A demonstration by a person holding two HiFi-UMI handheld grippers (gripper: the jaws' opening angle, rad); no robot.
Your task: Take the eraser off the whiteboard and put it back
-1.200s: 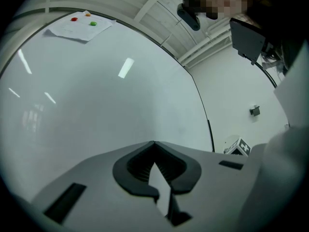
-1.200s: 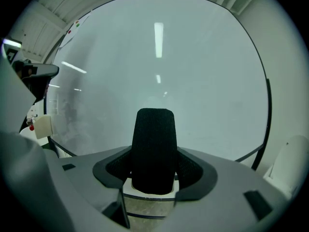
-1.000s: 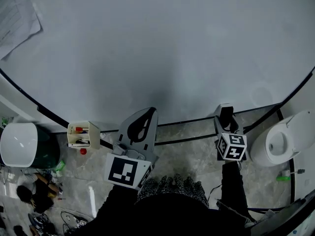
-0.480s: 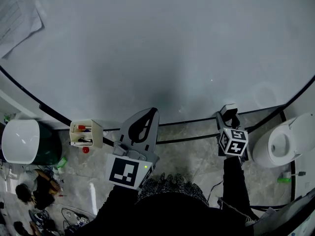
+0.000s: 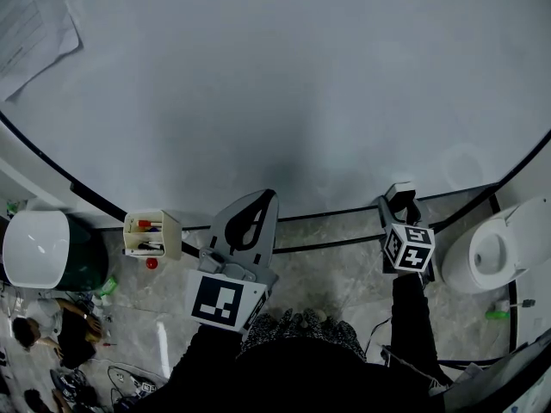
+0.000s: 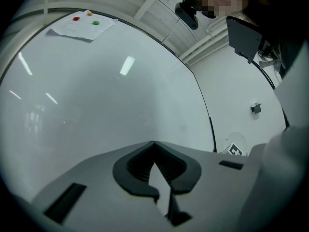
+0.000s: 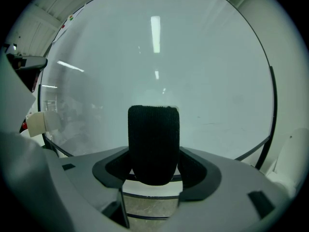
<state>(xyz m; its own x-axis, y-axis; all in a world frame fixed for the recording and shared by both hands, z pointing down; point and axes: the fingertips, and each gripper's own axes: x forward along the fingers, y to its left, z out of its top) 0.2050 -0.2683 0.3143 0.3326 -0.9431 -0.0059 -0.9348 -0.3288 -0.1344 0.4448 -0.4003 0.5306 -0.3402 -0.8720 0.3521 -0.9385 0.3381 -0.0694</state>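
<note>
The right gripper [image 7: 153, 176] clamps the black felt block eraser [image 7: 153, 134] upright, close to the large white whiteboard [image 5: 284, 76]; whether the two touch is unclear. The left gripper [image 6: 154, 147] has its jaws together. In the head view the eraser is hidden.

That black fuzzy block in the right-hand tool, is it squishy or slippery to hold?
The eraser has a woven, felt-like black face, so it probably grips well rather than slipping. It looks light, since the right gripper holds it by one end alone. Its rounded corners suggest some give.
</note>
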